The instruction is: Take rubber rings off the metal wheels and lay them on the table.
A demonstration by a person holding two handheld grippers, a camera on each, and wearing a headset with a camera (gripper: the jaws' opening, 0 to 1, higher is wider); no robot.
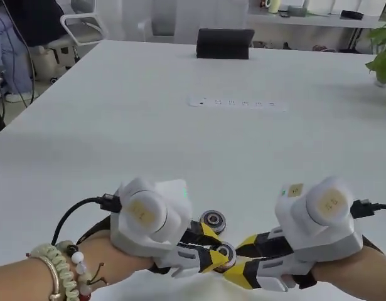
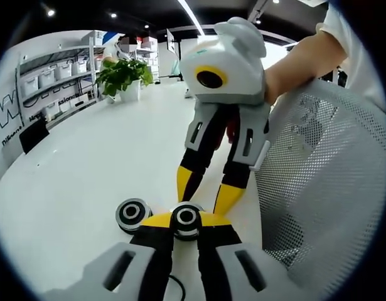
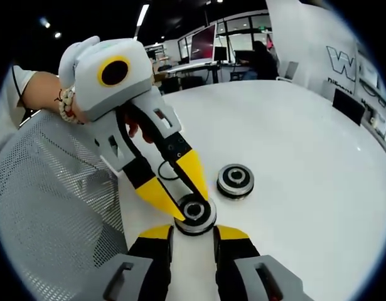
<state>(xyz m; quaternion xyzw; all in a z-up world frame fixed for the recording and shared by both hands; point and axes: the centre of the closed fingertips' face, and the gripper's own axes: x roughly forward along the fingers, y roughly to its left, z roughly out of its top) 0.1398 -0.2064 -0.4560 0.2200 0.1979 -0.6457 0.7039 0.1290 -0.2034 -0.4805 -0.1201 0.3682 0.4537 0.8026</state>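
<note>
Black rubber over bright metal: the small wheel (image 3: 196, 212) I am working on is a steel disc with a bearing-like hub, and its rubber ring (image 3: 208, 221) sits as a dark band round the rim. It lies face up, bore pointing at the ceiling, low and close to my body at the near edge of the white table (image 1: 180, 138). My left gripper (image 2: 185, 222) is clamped on it, one yellow tip on each side of the rim. My right gripper (image 3: 194, 233) faces it from the opposite side, jaws parted to a moderate gap and holding nothing. The wheel sits just beyond those tips and centred between them, so the right is the one placed to peel. I judge the ring has to be caught at its outer edge and rolled up along the bore axis, away from the disc, while the left resists. The rubber looks smooth and snug and the steel glossy, so a shallow bite could slip. I cannot tell whether the wheel rests on the table or is lifted clear. A second metal wheel (image 3: 235, 180), ring on, lies flat just beside the first, on its far side.
</note>
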